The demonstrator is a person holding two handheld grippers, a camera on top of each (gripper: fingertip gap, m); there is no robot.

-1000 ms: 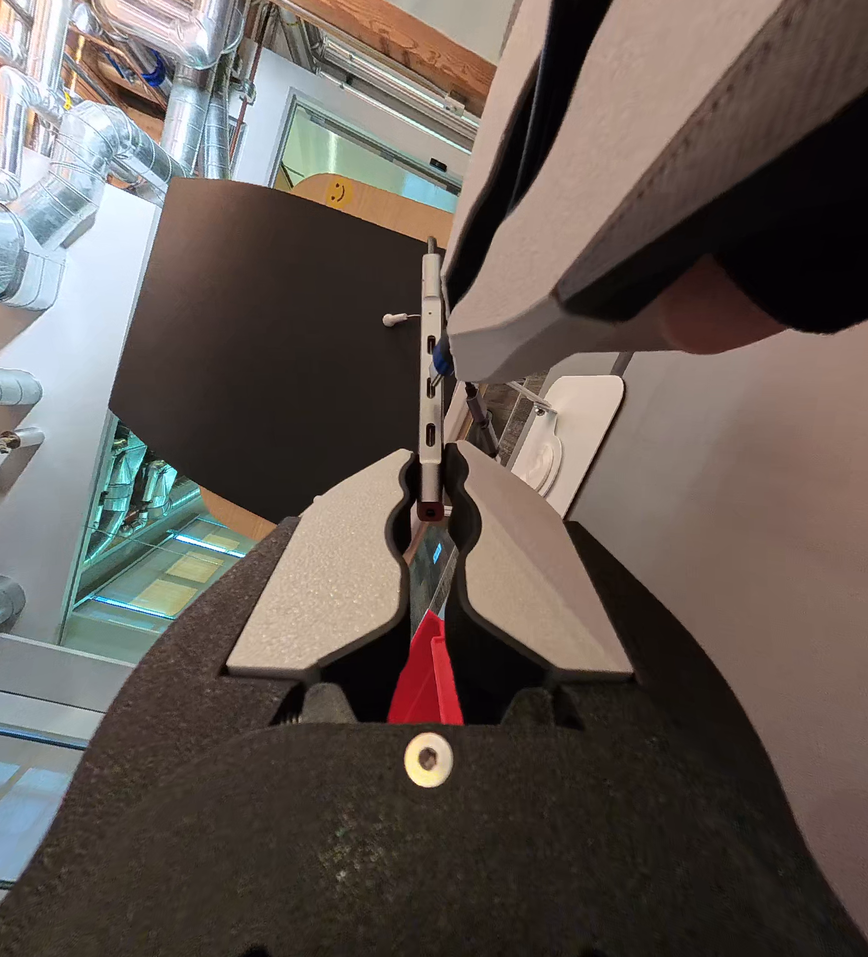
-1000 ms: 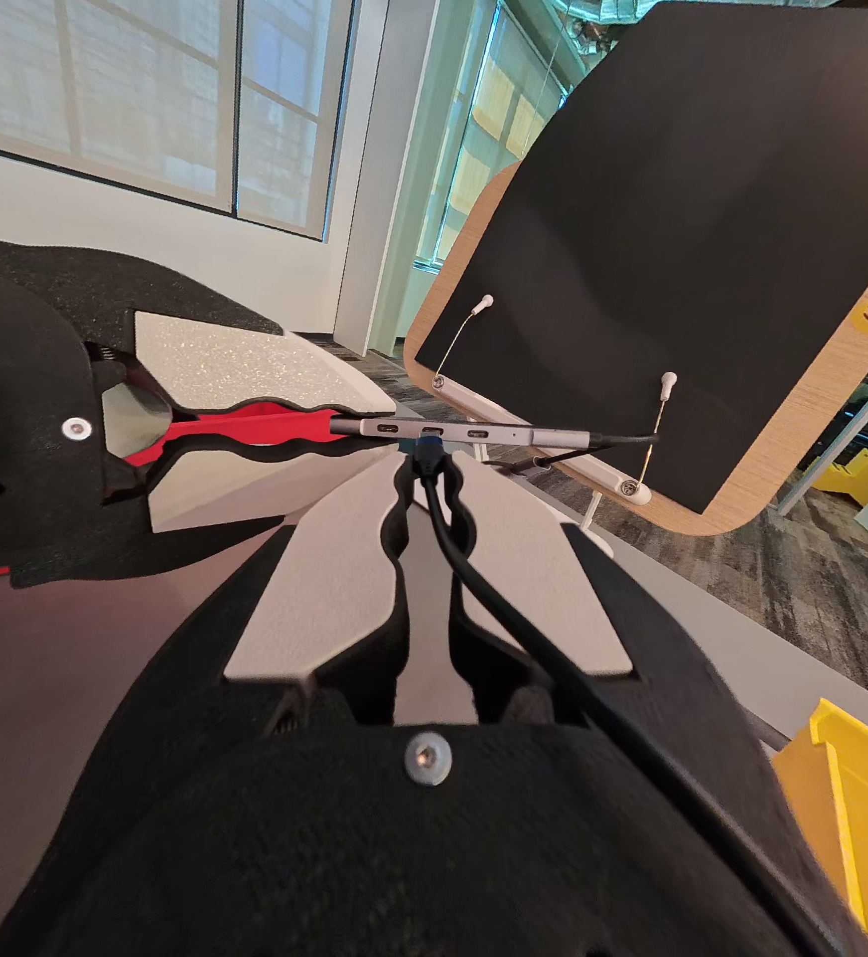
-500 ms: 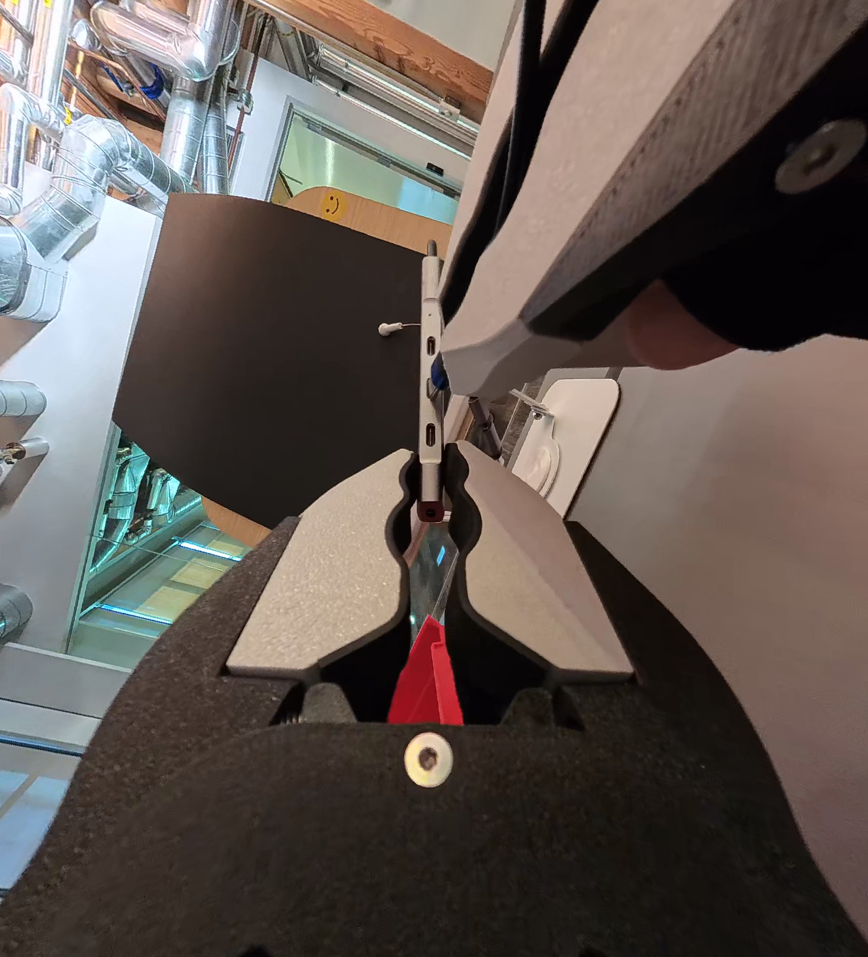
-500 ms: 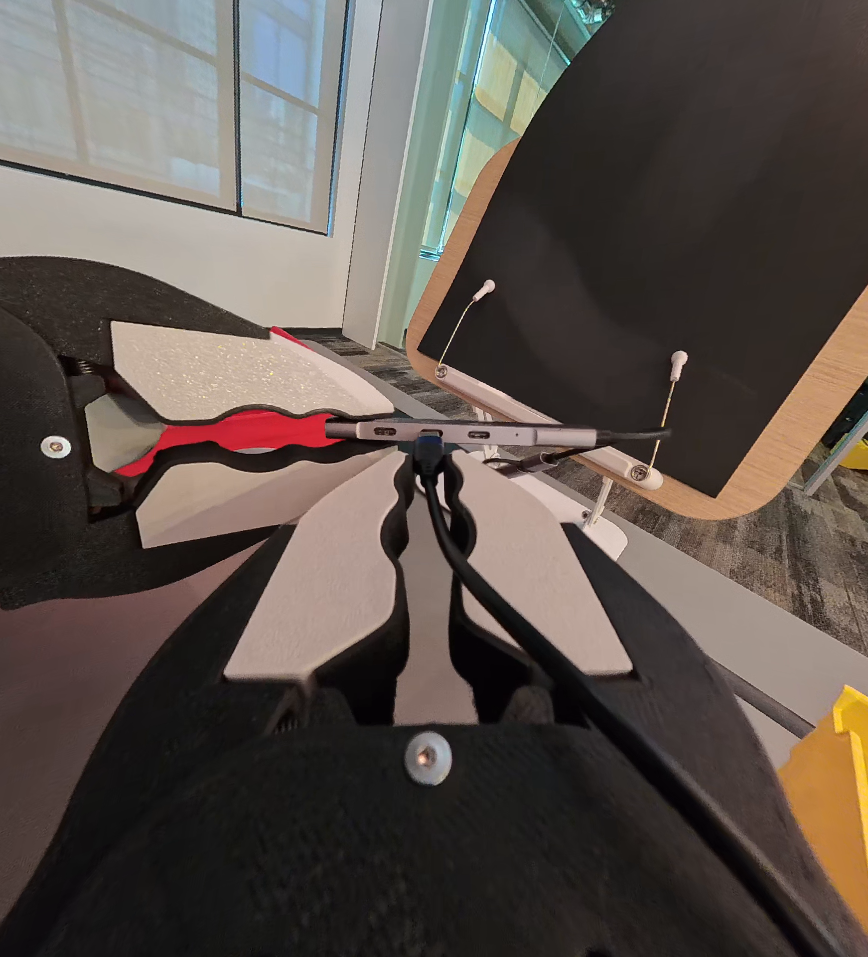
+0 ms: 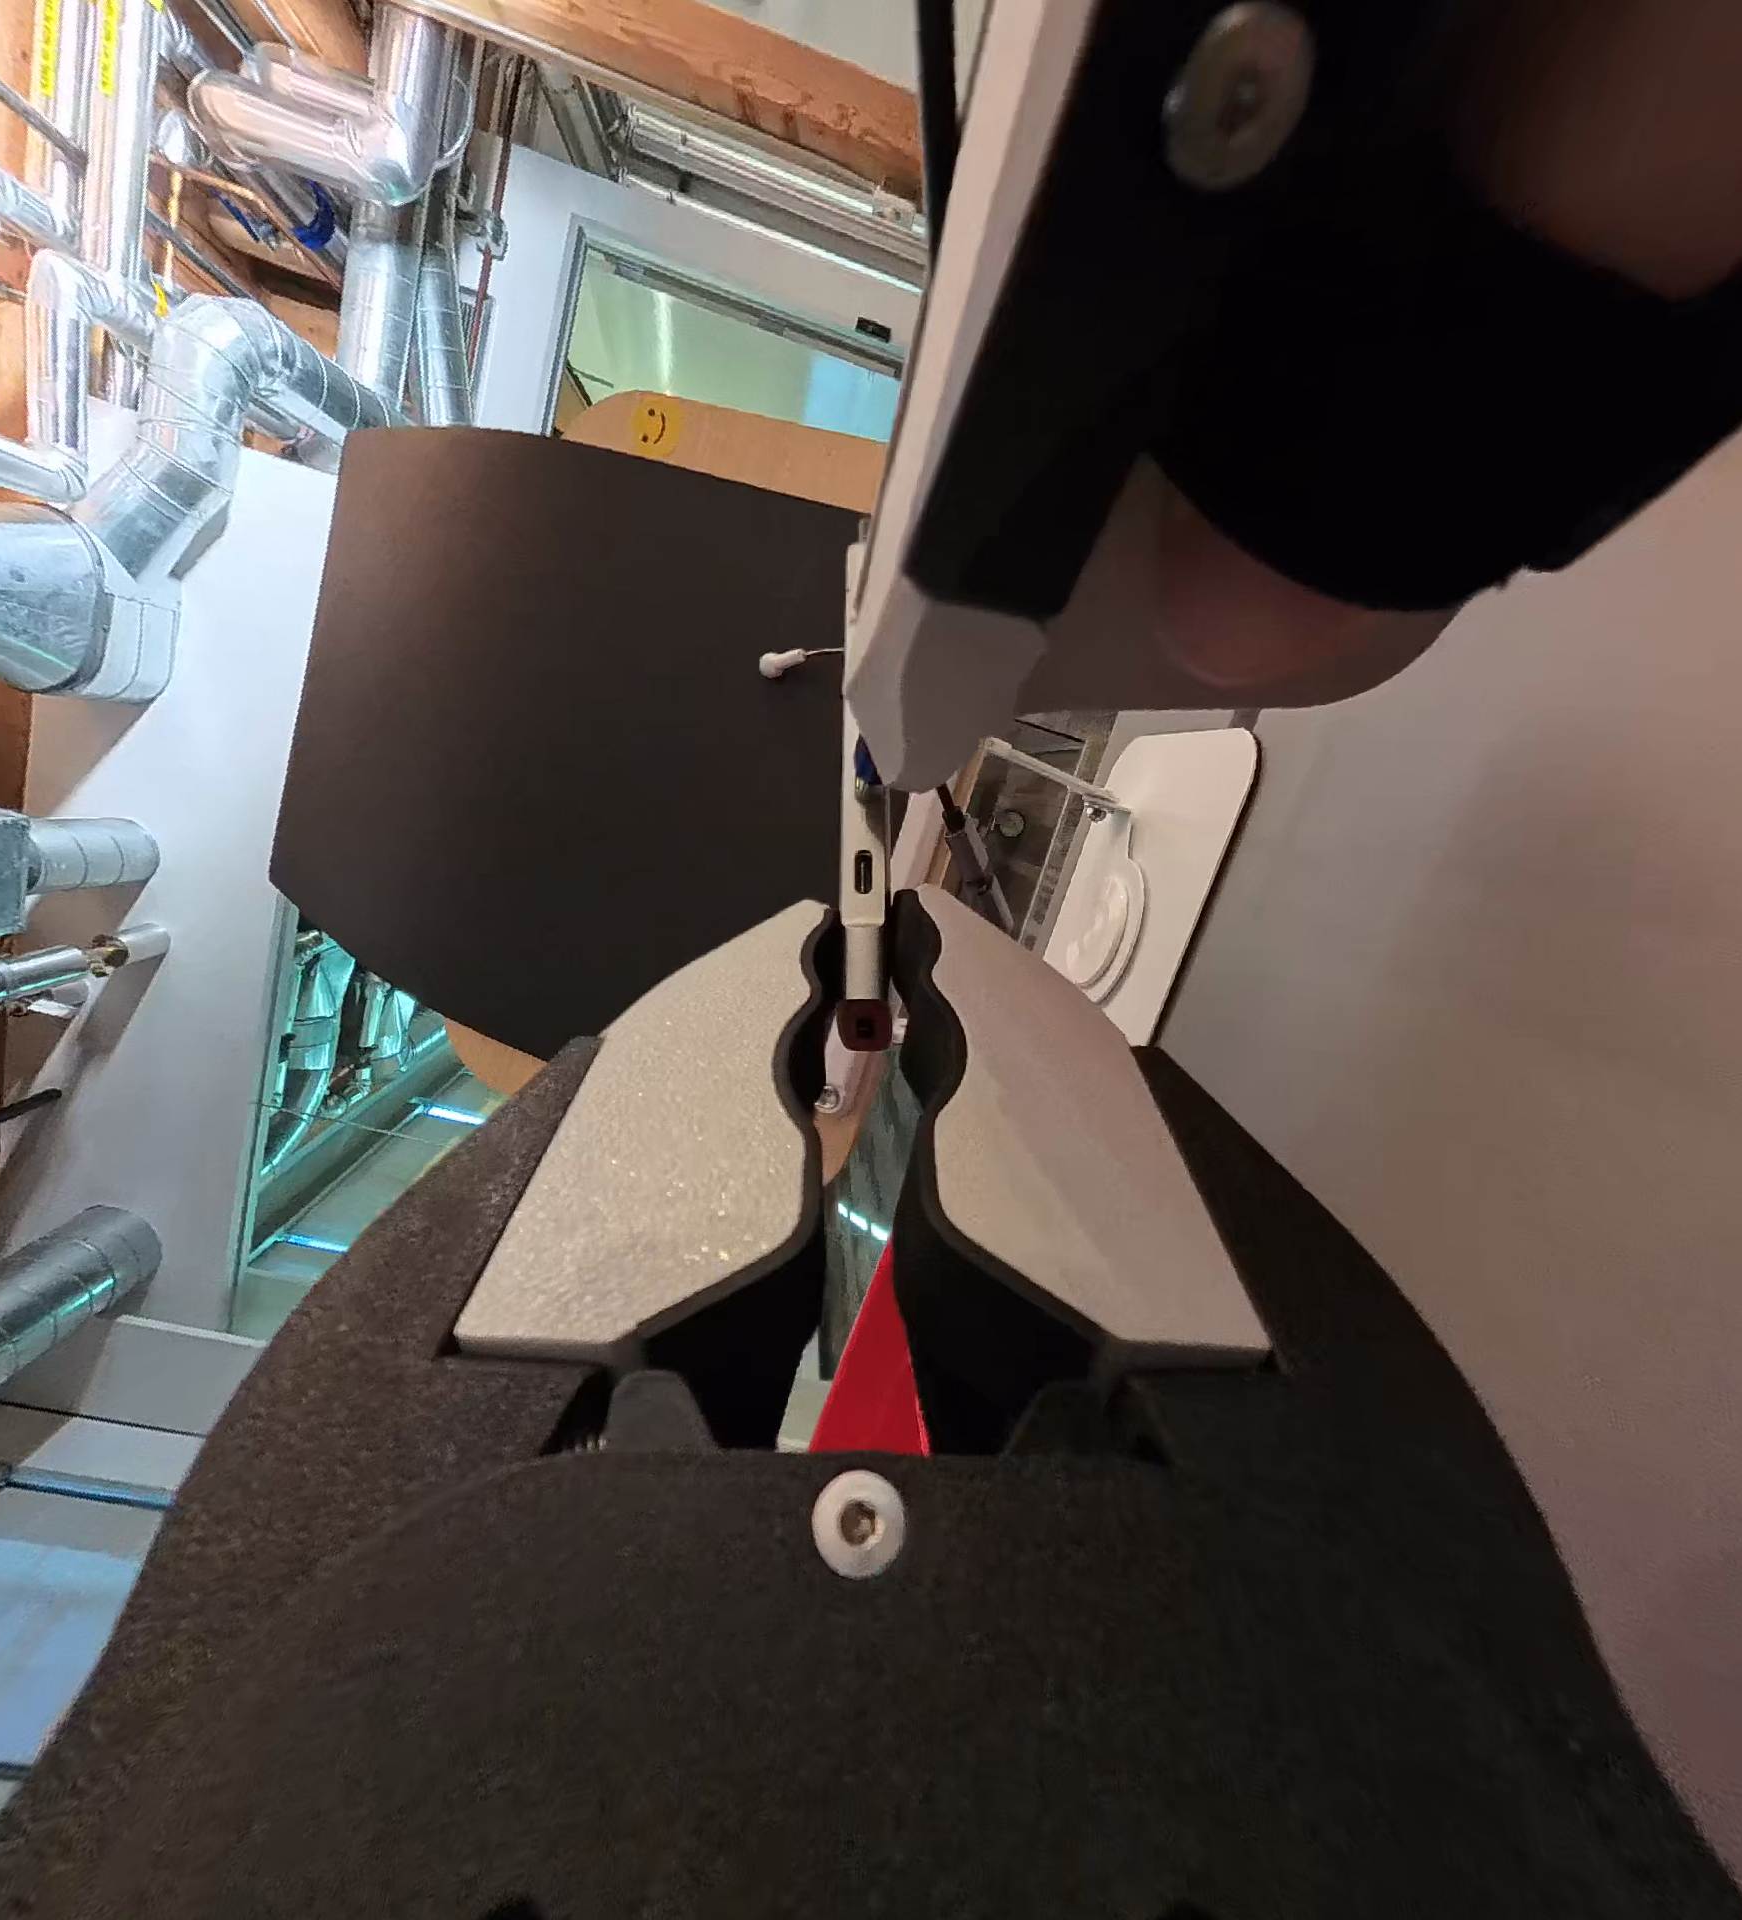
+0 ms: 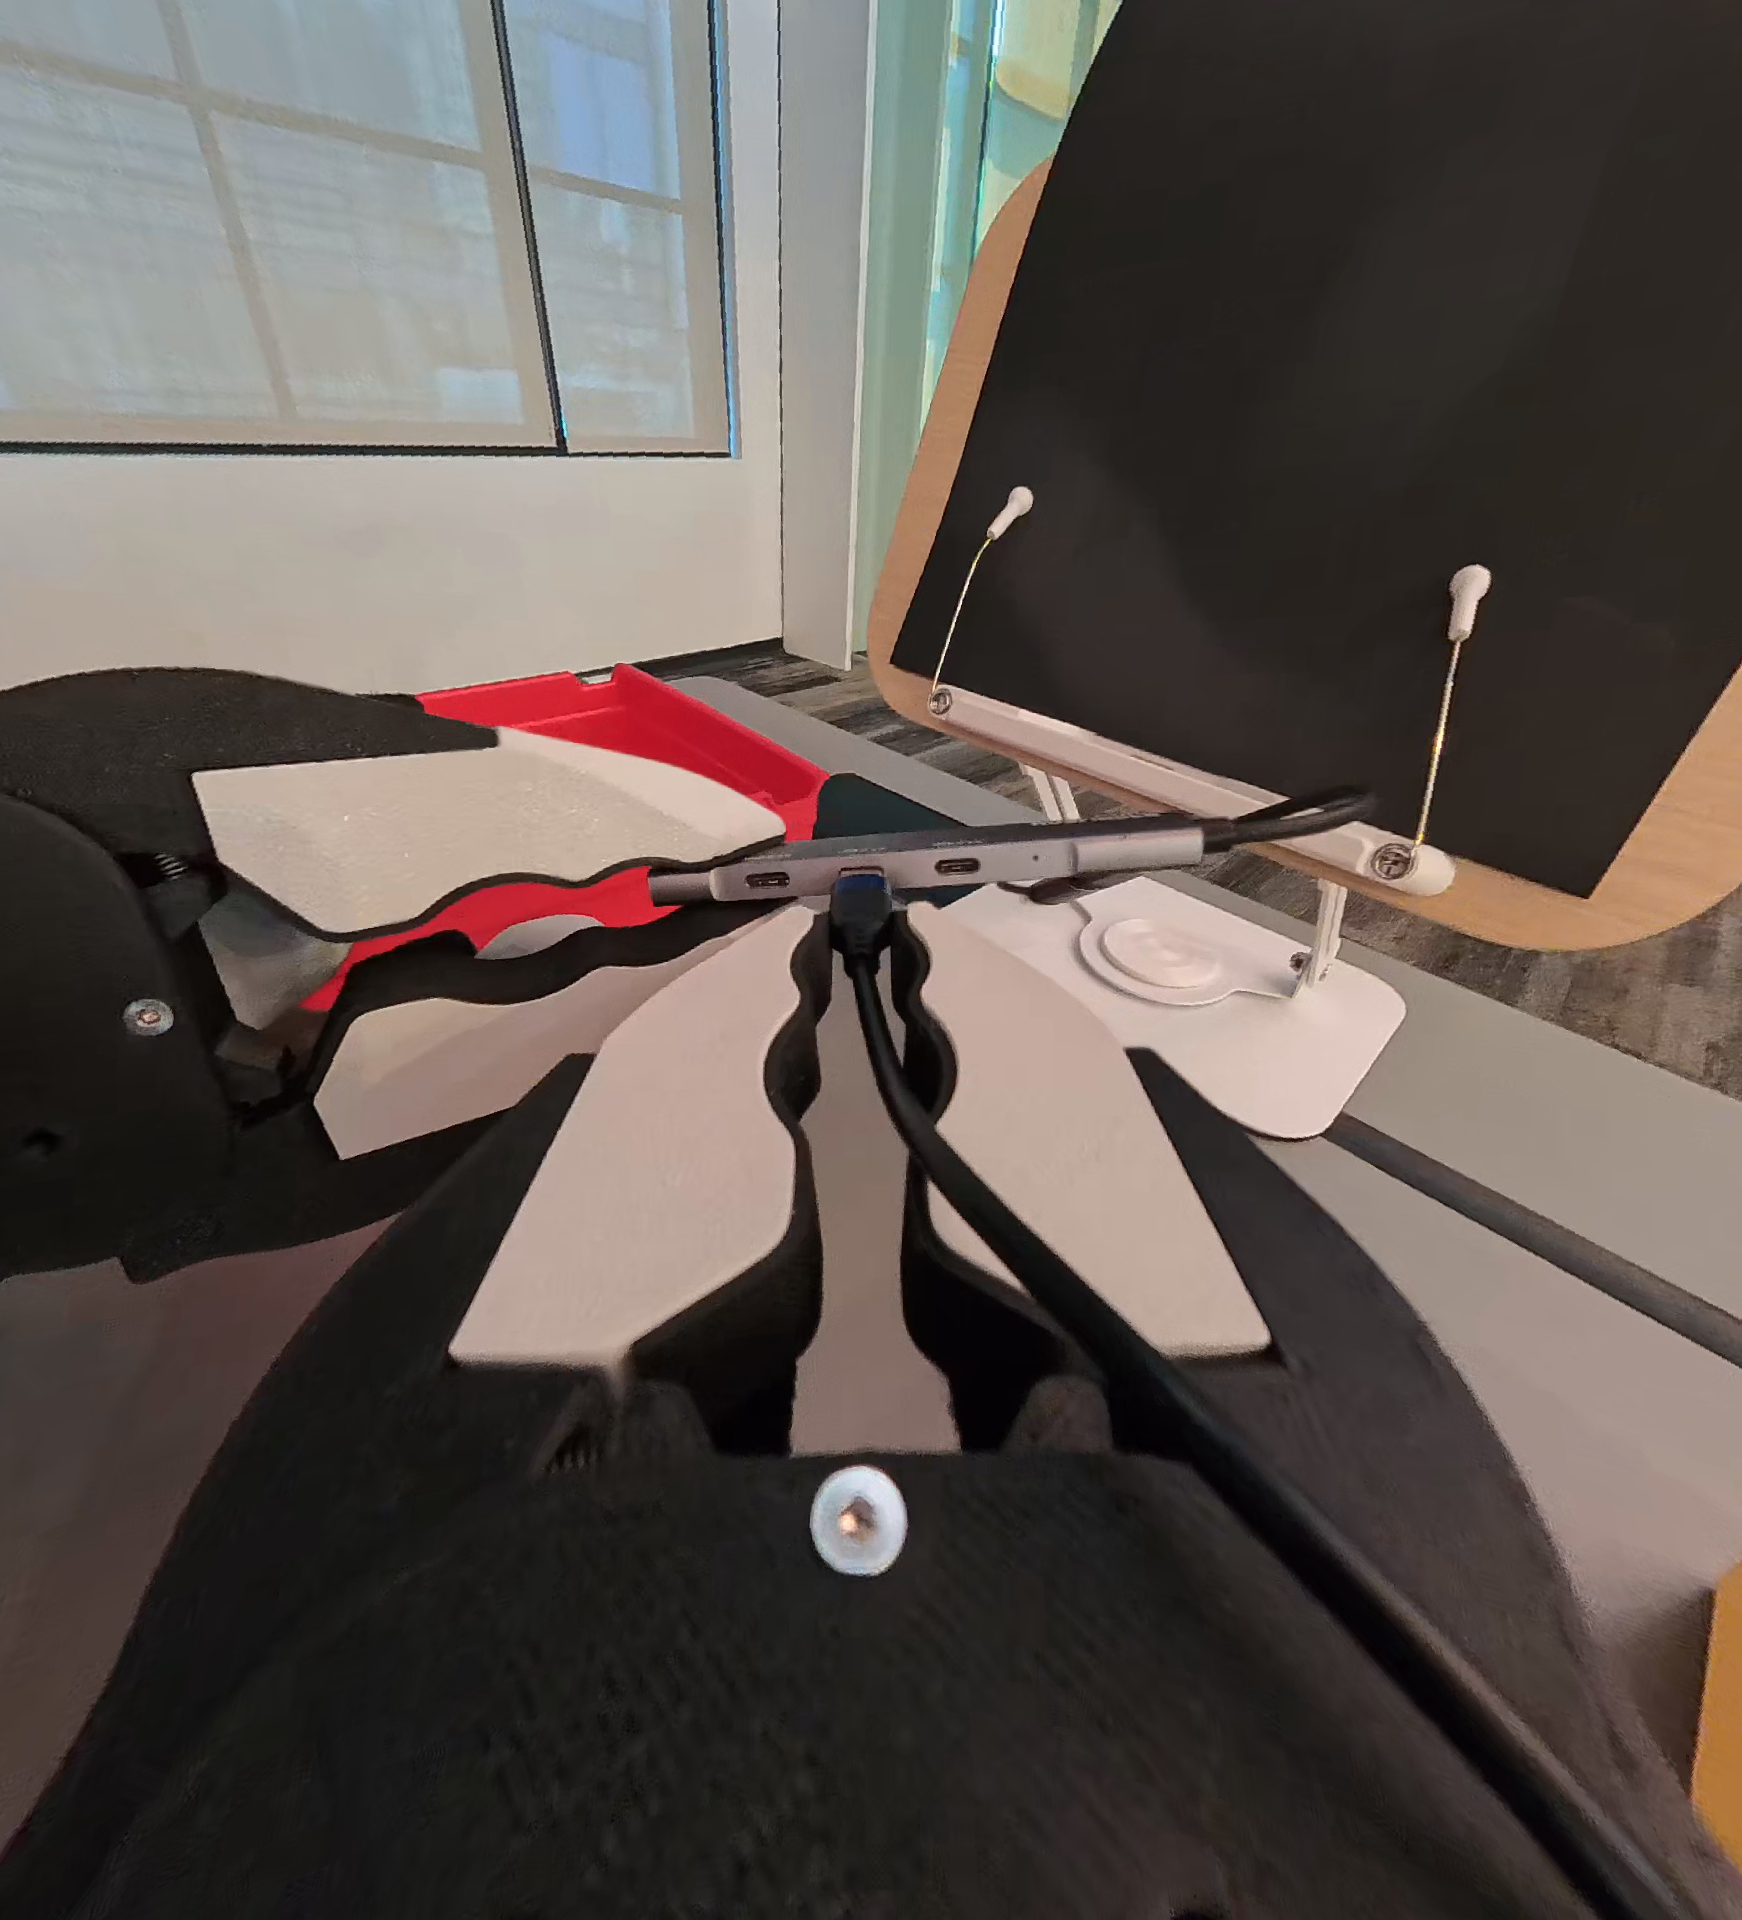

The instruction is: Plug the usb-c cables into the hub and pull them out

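Here left gripper (image 5: pixel 865 940) clamps end of slim grey metal hub (image 6: pixel 908 868); right gripper (image 6: pixel 859 925) closed on black cable's blue-tipped plug (image 6: pixel 859 902), seated in hub's middle port.

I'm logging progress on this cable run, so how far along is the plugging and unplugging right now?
Done: the left gripper is shut on one end of the hub, holding it off the table. In hand: the right gripper grips the black cable at its blue-tipped plug, which sits at the middle port; full seating cannot be judged. Left: both neighbouring ports are empty, and this plug is not yet pulled out.
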